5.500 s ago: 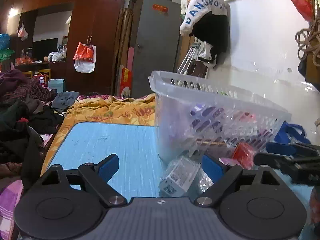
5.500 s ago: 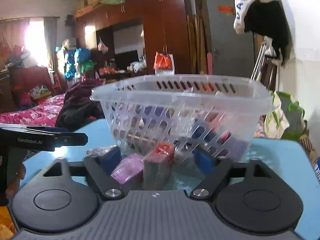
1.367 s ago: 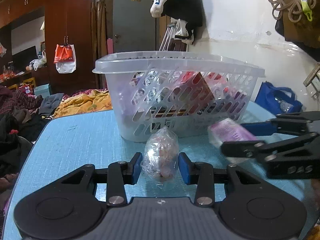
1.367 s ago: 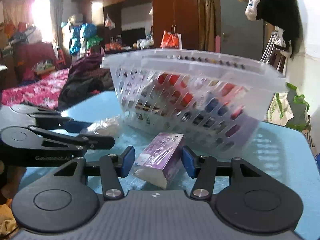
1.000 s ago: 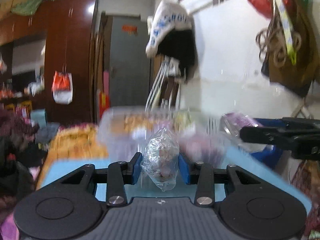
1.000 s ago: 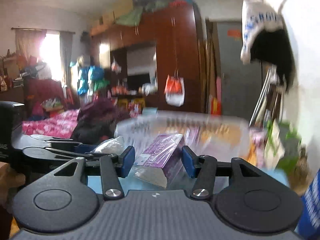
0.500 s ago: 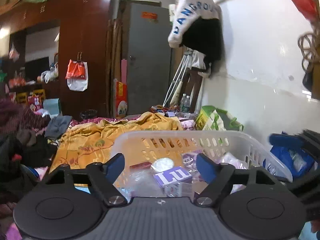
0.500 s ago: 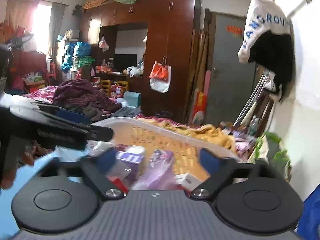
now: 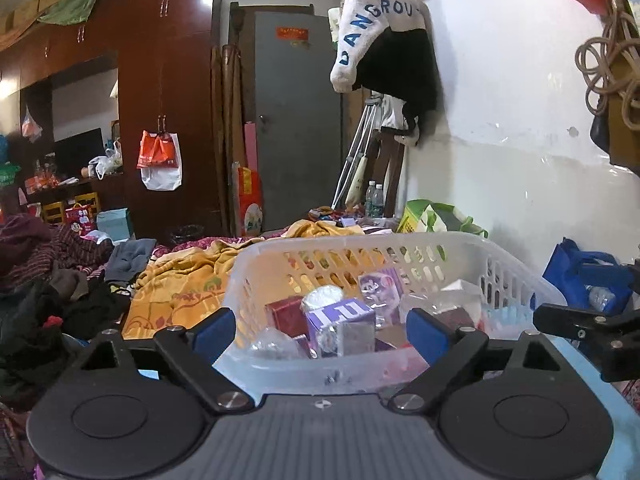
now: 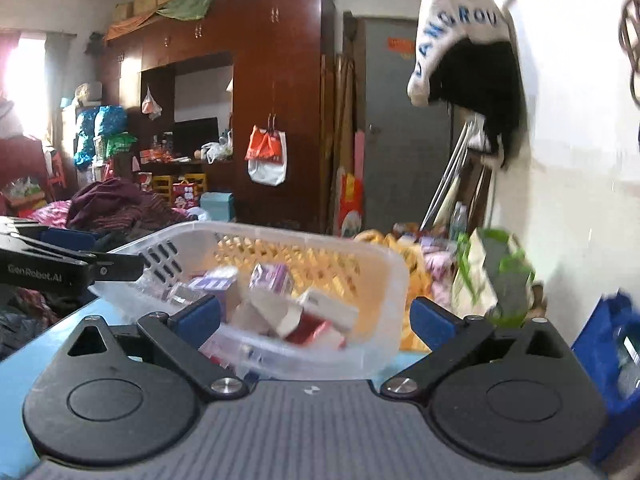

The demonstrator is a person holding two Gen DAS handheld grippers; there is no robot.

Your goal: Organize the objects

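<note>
A clear plastic basket stands on the blue table, filled with several small boxes and packets, among them a purple box and a clear wrapped bundle. My left gripper is open and empty, held just above the basket's near rim. My right gripper is open and empty over the same basket, which holds red and white boxes. The right gripper shows at the right edge of the left wrist view; the left gripper shows at the left of the right wrist view.
The blue table lies under the basket. A bed with a yellow blanket and piled clothes lies beyond. A blue bag and green bag sit by the white wall.
Both grippers lifted their items, the wrapped bundle and the purple packet, over the basket, opened and let them go. Both now stay open above the basket.
</note>
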